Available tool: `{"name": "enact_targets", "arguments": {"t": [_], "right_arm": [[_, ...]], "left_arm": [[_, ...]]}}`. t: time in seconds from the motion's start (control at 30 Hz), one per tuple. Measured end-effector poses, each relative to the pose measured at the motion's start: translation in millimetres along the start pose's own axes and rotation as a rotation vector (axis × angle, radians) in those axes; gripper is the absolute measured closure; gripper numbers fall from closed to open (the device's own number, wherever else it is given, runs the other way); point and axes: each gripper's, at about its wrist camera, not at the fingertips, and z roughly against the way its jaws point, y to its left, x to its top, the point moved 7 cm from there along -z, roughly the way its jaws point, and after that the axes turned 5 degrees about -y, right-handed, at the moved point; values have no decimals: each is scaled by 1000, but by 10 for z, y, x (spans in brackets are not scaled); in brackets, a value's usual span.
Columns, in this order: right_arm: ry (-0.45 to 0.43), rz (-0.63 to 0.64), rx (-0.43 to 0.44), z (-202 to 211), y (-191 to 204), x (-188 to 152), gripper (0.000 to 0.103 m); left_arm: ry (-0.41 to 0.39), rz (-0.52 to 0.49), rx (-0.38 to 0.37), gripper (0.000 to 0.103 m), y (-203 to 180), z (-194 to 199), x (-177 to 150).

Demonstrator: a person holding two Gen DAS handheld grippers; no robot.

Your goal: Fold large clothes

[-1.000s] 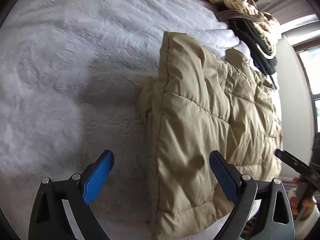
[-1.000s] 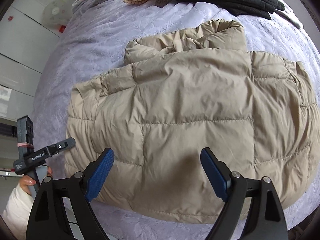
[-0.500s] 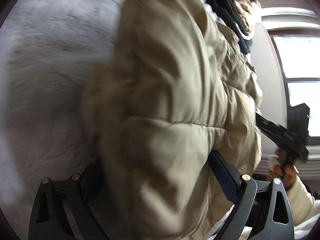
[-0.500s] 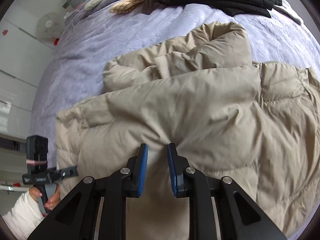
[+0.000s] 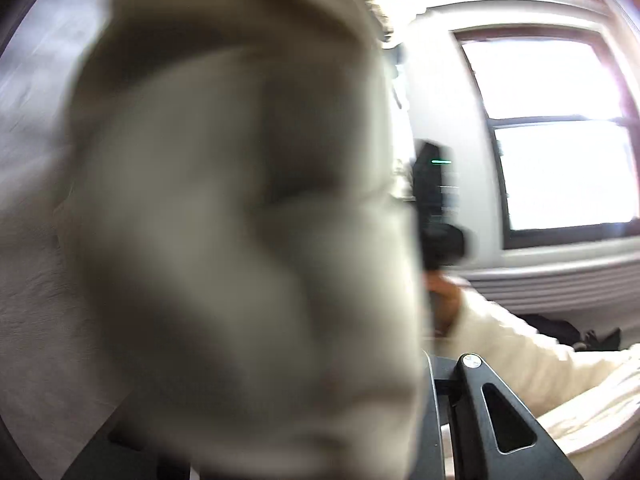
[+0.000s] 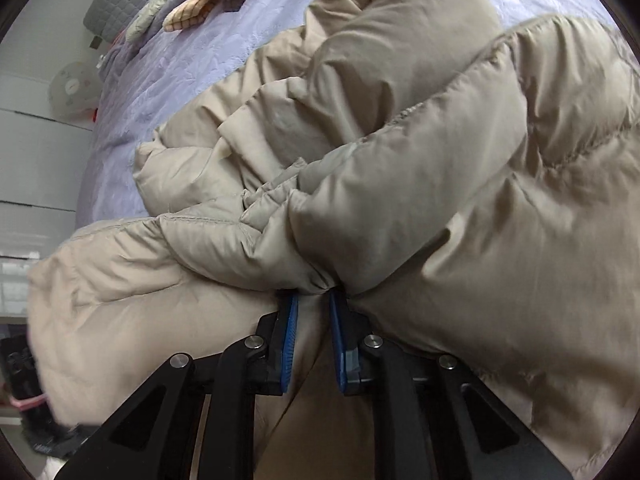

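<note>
A beige puffer jacket [image 6: 440, 184] lies bunched on a lilac bedspread [image 6: 180, 60]. My right gripper [image 6: 313, 312] is shut on a fold of its hem, the blue pads pinching fabric, and the jacket is lifted and doubled over toward the far side. In the left wrist view the jacket [image 5: 240, 220] fills most of the frame, blurred and very close. It covers my left gripper's fingers; only the right black arm [image 5: 480, 408] shows, drawn inward. The right hand and its gripper body [image 5: 438, 208] show beyond the jacket.
A pile of other clothes [image 6: 208, 4] and a grey quilted cushion [image 6: 120, 4] lie at the bed's far end. A white fan [image 6: 74, 88] stands by the wall on the left. A bright window [image 5: 560, 136] is on the right in the left wrist view.
Both grippers went from open above the flat jacket to closed on its near edge. The jacket has been lifted and folded away from me. The left view is now blocked by fabric.
</note>
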Motion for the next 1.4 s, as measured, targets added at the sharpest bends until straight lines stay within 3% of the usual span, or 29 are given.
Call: {"name": "enact_targets", "arguments": {"t": [0.13,0.4,0.53,0.6,0.67,0.9,0.97,1.03,1.17,1.2,1.27,1.33,1.4], "right_arm": [[-1,-33,39,14,-75,3,93],[27,-145,165,14,-237,39,95],[55,-137,167,216,-226,51,91],[45,-121,164,394,-245,27,81],[24,-130,165,609,-331,-43,60],[-26,-145,116,1237,-819,-444,63],[-34,-170,120,1384,-1001,-561,73],[-52,-190,149,1535,-1147,-640,73],[-96,-158,145,1777,-1266,-738,72],[-107,-154,135,1830,-1304,-761,69],[-144,-154,128,1982,-1388,-826,43],[-185,-147,127,2141,-1430,-867,33],[-209,-138,123,2288,-1482,-907,32]], "left_arm": [[-12,-9,-33,73,-486,-172,77],[-51,28,70,73,-889,-539,220],[-58,43,78,73,-912,-469,174],[-59,30,117,73,-957,-467,179],[-55,14,156,73,-994,-456,213],[-4,-118,282,73,-1412,-817,136],[18,-154,298,66,-1499,-963,185],[43,-179,291,49,-1616,-1153,177],[90,-228,267,32,-1756,-1507,143],[107,-236,249,28,-1783,-1642,145],[135,-245,232,26,-1778,-1849,150],[157,-242,221,25,-1776,-2068,134],[191,-208,179,16,-1726,-2234,164]]}}
